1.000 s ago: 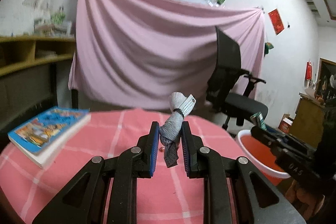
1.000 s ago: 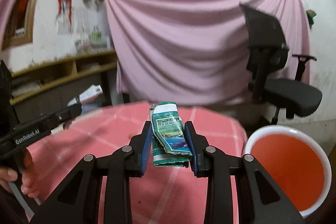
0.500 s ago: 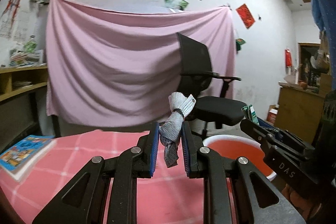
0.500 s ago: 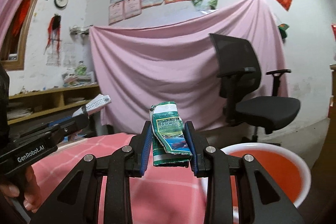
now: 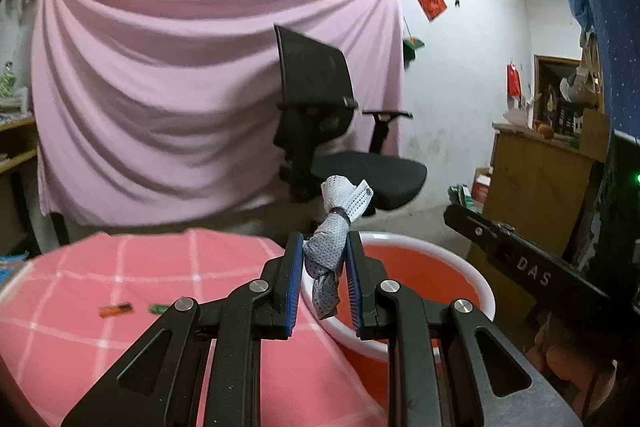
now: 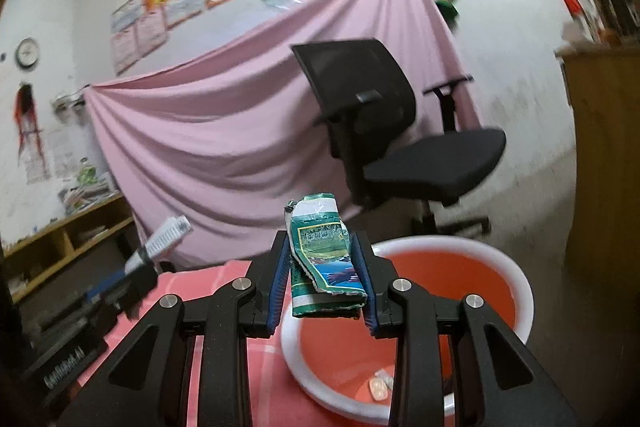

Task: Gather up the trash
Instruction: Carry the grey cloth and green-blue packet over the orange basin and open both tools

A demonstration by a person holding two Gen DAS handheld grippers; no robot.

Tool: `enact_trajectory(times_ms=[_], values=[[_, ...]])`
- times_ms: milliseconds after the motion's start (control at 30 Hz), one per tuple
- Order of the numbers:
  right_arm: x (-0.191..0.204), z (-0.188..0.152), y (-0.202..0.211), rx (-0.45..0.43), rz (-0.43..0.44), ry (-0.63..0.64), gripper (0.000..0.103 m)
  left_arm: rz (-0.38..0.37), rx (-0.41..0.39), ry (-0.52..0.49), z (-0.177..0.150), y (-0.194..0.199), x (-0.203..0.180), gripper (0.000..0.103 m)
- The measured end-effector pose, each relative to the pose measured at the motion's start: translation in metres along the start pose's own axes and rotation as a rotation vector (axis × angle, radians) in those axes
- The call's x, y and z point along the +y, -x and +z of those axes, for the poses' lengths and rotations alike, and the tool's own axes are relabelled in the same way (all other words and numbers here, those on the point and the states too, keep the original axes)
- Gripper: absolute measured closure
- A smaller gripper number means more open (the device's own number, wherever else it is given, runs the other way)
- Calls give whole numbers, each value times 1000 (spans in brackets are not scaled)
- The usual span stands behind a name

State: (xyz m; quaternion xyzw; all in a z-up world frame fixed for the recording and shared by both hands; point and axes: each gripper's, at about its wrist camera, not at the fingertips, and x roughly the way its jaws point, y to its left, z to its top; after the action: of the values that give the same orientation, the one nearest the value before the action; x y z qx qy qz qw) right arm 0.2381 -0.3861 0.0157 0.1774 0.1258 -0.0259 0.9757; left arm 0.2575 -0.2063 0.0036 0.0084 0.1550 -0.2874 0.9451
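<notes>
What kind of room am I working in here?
Probably a lived-in home room used as a recording spot. A pink sheet is hung across the wall behind a black office chair, framed certificates hang above it, and a round table with a pink checked cloth stands in front.

The left gripper [image 5: 322,283] is held level, its two blue-padded fingers closed on a knotted grey cloth [image 5: 334,235] that sticks up toward 12 o'clock. The right gripper [image 6: 324,277] is tilted a little, its fingers clamped on a green packet [image 6: 322,259]. At 4 o'clock in the left view a hand [image 5: 560,351], probably the right one, shows dimly.
</notes>
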Motion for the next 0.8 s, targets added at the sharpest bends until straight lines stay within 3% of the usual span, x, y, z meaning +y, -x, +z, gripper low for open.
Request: enact_trajectory(times_ms=[367,700,800], values=[[-26,-10,-18,132,-56,-122,74,-88,145,137,10,-44,5,86],[-37,-14,-20,173,-84,-152,73,-129,239,178,5,-55,9,86],[-39,-15,-21,180,-89,-162,73,-134,264,201,3,-58,13,81]])
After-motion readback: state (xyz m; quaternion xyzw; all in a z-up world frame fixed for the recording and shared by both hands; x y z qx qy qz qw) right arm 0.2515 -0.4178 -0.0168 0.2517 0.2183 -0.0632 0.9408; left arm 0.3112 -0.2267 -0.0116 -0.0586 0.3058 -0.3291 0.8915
